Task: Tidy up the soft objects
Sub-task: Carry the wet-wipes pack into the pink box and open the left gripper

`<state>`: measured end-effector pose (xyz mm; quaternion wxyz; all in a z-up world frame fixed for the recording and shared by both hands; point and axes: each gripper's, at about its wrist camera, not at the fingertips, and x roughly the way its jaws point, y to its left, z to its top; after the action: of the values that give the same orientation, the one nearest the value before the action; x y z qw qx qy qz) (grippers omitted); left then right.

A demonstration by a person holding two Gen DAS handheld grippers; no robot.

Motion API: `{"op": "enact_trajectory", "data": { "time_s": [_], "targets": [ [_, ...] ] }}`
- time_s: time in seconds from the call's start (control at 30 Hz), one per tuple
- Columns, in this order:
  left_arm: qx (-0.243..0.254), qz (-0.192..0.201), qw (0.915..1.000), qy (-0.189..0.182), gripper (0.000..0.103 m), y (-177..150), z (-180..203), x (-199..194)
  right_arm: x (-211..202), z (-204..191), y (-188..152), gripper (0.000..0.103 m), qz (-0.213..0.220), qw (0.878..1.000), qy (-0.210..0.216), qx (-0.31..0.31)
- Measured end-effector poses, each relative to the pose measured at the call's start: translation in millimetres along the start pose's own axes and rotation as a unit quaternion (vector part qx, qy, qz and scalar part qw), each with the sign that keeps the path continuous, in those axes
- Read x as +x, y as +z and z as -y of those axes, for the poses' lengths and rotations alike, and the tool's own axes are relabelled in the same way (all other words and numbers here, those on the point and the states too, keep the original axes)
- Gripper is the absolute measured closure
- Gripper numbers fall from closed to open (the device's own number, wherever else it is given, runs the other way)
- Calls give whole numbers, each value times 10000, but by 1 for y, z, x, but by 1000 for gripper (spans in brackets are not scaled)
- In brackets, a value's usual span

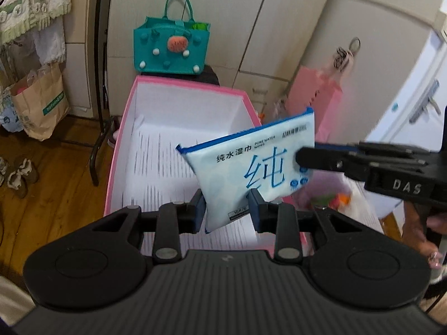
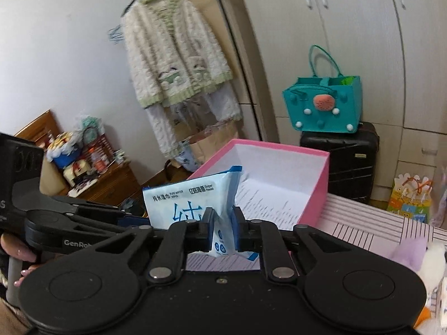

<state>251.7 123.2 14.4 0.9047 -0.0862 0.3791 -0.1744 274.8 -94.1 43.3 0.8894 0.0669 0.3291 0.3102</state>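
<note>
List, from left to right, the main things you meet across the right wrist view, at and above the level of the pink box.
Cluttered wooden dresser → hanging fleece jacket → wet wipes pack → pink box → teal felt bag → colourful gift bag.
</note>
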Motion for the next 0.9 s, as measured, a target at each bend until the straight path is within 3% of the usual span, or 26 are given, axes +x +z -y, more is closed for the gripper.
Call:
{"op": "enact_trajectory", "data": {
  "time_s": [0.27,0.4,0.5,0.6,0.7,0.9],
  "targets": [
    [-327,325,9988,170,71,41,-9,62,53,45,19,85,-88,9974,-433,572],
    [-618,337,9970,334,71,49,-18,88,76,70,19,85,-188,9940,-375,1012],
    [-500,471,9954,673,72,56,-19,99,96,80,19,85,-503,9907,-129,1255],
    [-420,343,9940,953,72,62,-21,112,118,82,20,85,-778,9887,-132,1275],
    [-253,198,9915,1260,72,64,-17,122,128,76,24,84,-781,9906,-277,1089],
    [-664,-160,9922,1045,72,69,-30,140,135,65,34,83,-813,9912,-969,393]
  ]
}}
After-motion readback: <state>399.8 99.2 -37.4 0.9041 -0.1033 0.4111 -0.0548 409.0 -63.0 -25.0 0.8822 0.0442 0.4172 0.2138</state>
